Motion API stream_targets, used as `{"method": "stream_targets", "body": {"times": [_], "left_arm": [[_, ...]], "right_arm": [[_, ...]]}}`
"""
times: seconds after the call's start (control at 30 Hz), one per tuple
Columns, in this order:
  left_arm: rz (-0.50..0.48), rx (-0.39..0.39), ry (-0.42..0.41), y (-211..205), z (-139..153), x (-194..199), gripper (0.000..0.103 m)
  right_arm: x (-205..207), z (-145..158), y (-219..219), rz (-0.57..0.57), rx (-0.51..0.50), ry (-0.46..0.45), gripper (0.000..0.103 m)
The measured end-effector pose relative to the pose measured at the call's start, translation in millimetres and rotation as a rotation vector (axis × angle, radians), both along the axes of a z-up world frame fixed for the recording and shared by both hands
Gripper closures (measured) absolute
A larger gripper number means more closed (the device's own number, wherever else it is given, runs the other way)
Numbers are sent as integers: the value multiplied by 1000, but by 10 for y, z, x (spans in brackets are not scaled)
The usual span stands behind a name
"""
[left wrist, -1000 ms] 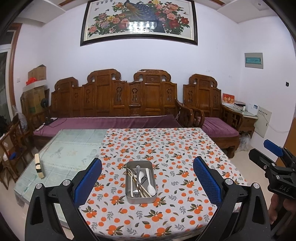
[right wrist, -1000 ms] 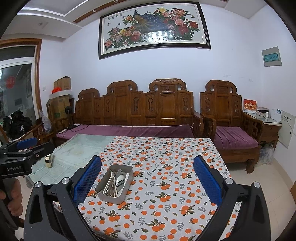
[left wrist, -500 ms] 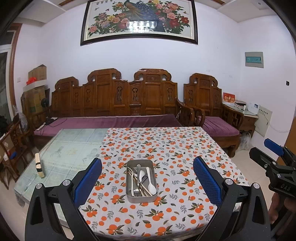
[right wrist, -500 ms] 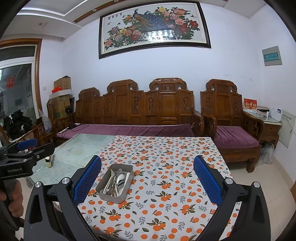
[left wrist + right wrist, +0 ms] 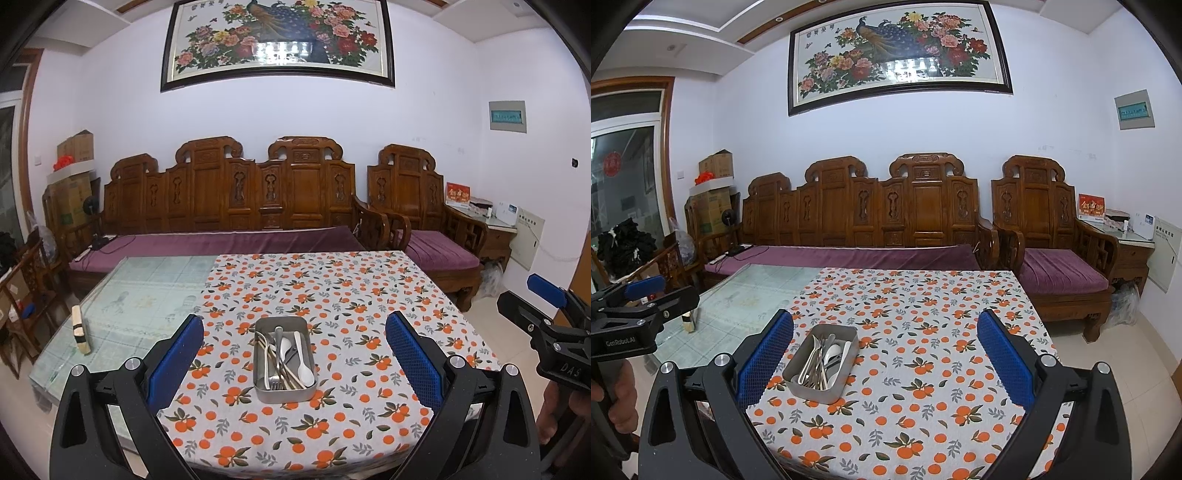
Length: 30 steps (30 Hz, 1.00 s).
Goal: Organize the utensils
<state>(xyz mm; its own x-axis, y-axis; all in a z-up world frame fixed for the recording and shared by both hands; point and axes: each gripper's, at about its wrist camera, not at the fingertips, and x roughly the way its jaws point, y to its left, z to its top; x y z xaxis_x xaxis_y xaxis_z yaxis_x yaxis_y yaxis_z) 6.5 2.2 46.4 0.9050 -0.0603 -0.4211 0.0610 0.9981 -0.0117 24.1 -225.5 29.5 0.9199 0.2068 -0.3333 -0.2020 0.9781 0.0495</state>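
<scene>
A rectangular metal tin rests on the orange-patterned tablecloth and holds several utensils: spoons, forks and chopsticks. My left gripper hovers short of the table's near edge, open wide, with the tin centred between its blue pads. My right gripper is open too and empty; in its view the tin lies left of centre with the utensils inside. Each gripper also appears at the edge of the other's view.
The cloth covers the right part of a glass-topped table; a small wooden block stands on the bare glass at the left. A carved wooden sofa and armchair stand behind. Tiled floor lies to the right.
Both grippers have drawn back slightly from the table, so the tin looks a little farther off. Their jaws stay wide open and nothing on the table has moved.
</scene>
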Motion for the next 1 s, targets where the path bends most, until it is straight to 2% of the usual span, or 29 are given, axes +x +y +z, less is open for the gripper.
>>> {"method": "stream_targets", "body": {"times": [1.0], "left_arm": [[-6, 2, -8, -20, 22, -35, 8]], "right_arm": [[-5, -19, 13, 3, -1, -1, 3]]}}
